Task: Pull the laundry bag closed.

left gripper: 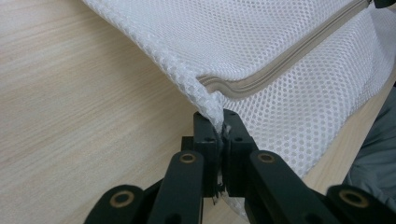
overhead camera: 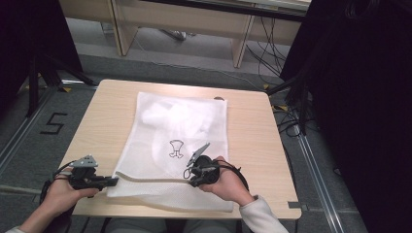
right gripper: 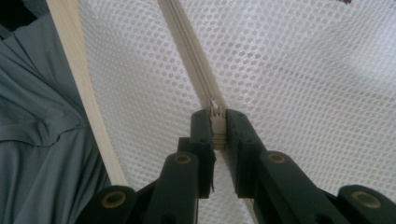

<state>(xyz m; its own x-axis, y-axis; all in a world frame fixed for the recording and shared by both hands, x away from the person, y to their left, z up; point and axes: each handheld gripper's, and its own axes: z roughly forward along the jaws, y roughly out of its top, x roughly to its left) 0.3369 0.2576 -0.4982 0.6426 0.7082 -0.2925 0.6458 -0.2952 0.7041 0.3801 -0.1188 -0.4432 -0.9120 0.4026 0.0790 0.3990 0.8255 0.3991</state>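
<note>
Wooden table point(overhead camera: 252, 127), mesh bag point(overhead camera: 184, 121) pinched in both jaws

A light wooden table point(overhead camera: 252, 126) stands on grey floor point(overhead camera: 204, 68); beyond it, black cables point(overhead camera: 265, 48) and perhaps a wooden bench point(overhead camera: 184, 19).

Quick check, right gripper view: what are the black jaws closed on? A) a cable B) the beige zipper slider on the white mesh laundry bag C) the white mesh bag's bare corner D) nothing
B: the right gripper pinches the beige zipper slider on the zipper line of the white mesh laundry bag.
</note>
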